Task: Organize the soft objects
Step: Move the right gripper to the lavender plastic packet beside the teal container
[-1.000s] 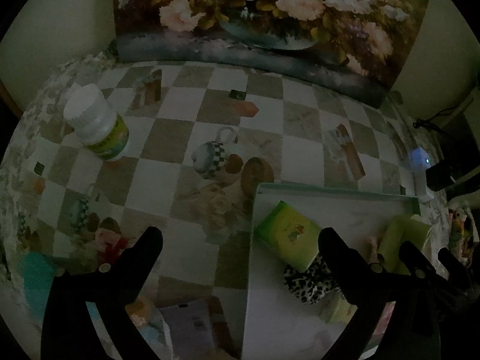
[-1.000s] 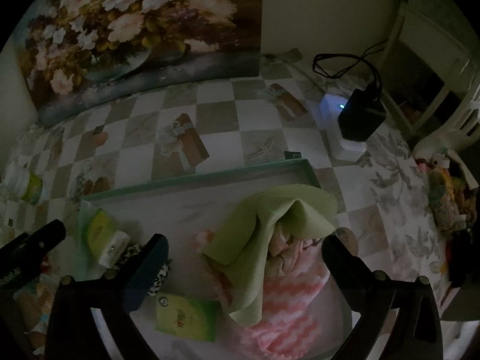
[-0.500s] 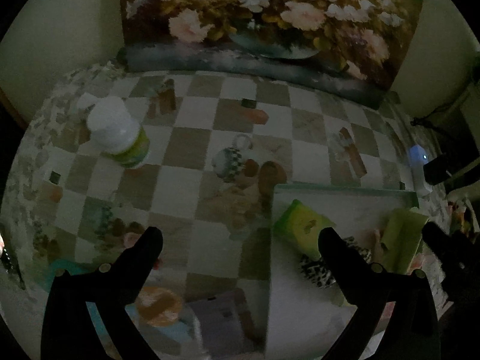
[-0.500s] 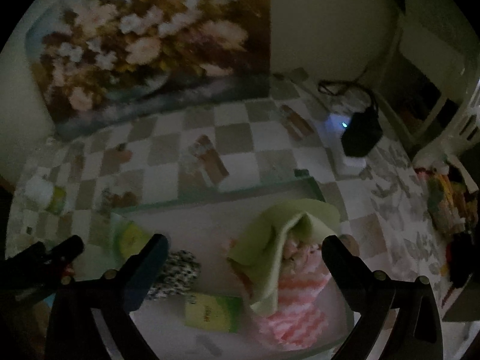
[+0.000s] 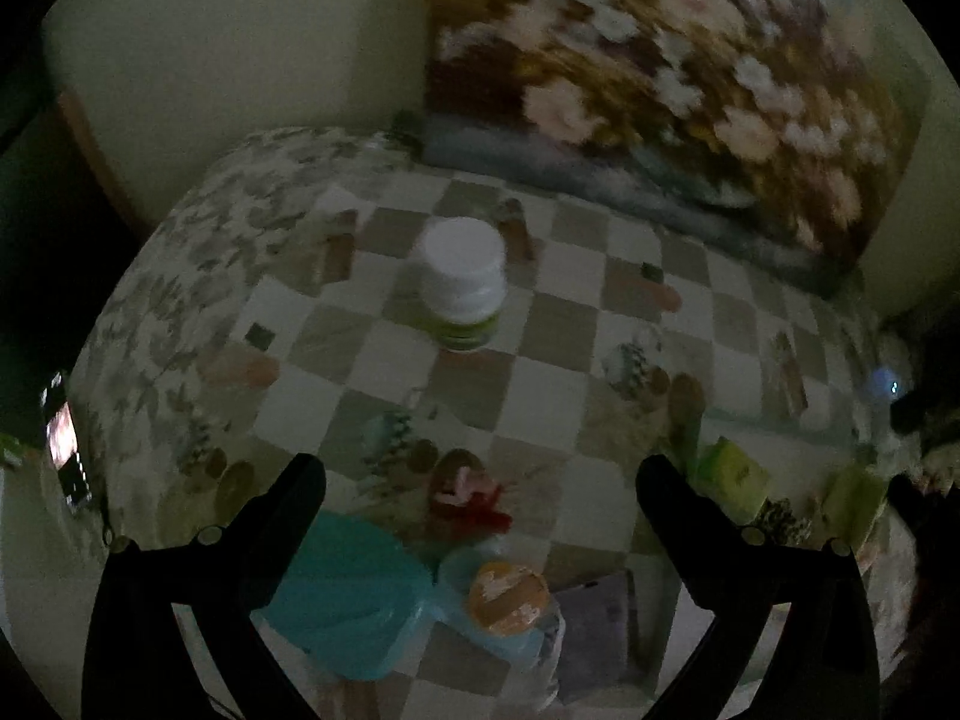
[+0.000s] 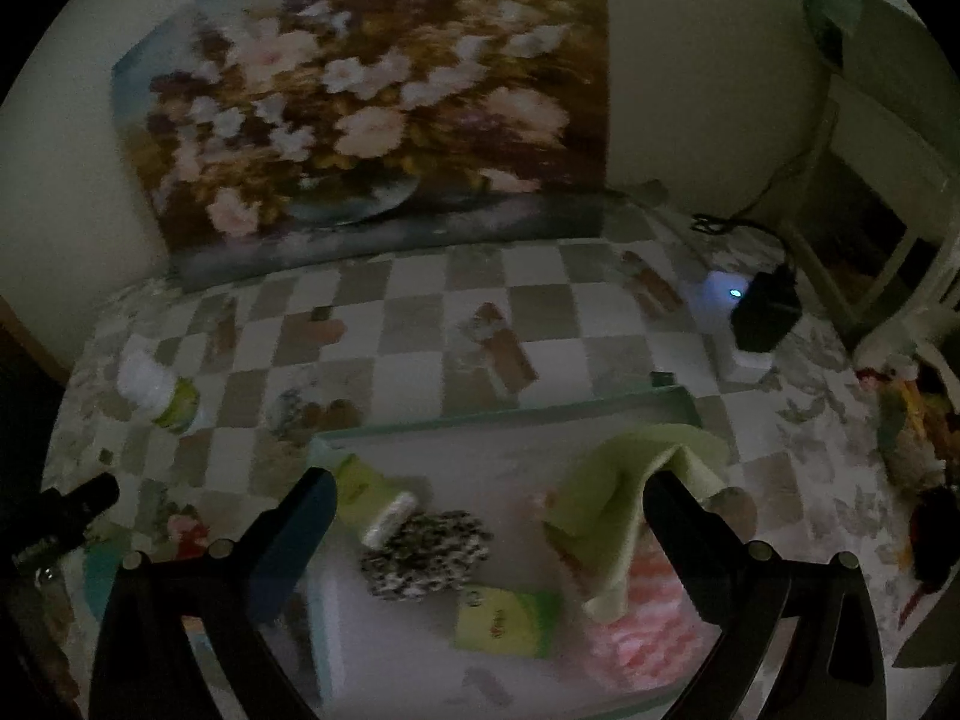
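Note:
The room is dim. A white tray (image 6: 510,420) with a teal rim holds a light green cloth (image 6: 630,492) draped over a pink-and-white zigzag cloth (image 6: 642,624), a black-and-white spotted cloth (image 6: 426,546) and two green packets (image 6: 510,621). My right gripper (image 6: 489,501) is open and empty above the tray. My left gripper (image 5: 480,480) is open and empty, left of the tray, above a teal bag (image 5: 354,594) and an orange-topped item (image 5: 507,594). The tray's left end (image 5: 750,426) shows at the right of the left wrist view.
A white bottle (image 5: 462,282) with a green label stands on the checkered tablecloth; it also shows in the right wrist view (image 6: 159,390). A large flower painting (image 6: 372,114) leans on the back wall. A black adapter (image 6: 765,312) on a white block sits at the right.
Both grippers have pulled back and up from the tray. The left view has swung left, so the bottle is now central and the tray at its right edge.

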A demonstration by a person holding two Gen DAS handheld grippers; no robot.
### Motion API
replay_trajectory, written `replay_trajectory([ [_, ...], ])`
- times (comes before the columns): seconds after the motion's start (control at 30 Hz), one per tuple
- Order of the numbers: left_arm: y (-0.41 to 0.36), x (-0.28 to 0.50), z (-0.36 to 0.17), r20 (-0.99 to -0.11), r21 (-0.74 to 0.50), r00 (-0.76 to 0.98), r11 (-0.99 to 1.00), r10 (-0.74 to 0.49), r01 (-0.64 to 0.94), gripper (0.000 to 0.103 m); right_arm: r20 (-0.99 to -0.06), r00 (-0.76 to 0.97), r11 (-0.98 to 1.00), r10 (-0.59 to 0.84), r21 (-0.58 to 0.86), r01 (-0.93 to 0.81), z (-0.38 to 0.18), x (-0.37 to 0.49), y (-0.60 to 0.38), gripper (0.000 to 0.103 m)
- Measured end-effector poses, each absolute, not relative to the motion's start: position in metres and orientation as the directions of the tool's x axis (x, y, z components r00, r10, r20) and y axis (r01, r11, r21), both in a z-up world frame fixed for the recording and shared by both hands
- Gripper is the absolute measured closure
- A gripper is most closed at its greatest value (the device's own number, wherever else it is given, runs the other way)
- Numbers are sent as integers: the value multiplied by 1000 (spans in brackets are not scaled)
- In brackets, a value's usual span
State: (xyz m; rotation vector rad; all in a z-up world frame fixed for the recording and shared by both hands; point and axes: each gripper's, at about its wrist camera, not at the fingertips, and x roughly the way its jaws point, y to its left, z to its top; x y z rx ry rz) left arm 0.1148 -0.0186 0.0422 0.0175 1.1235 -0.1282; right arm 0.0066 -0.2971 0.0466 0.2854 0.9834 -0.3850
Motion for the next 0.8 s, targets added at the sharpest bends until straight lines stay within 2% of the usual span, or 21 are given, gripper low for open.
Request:
replay_trajectory([
  [0.37, -12, 81, 48, -876, -143, 453, 986, -169, 90, 0, -859, 501, 959, -103, 48, 279, 34, 10, -225, 0],
  [0.8, -8, 36, 27, -883, -143, 445, 989, -147, 43, 0, -909, 410, 949, -81, 56, 311, -3, -18, -213, 0],
])
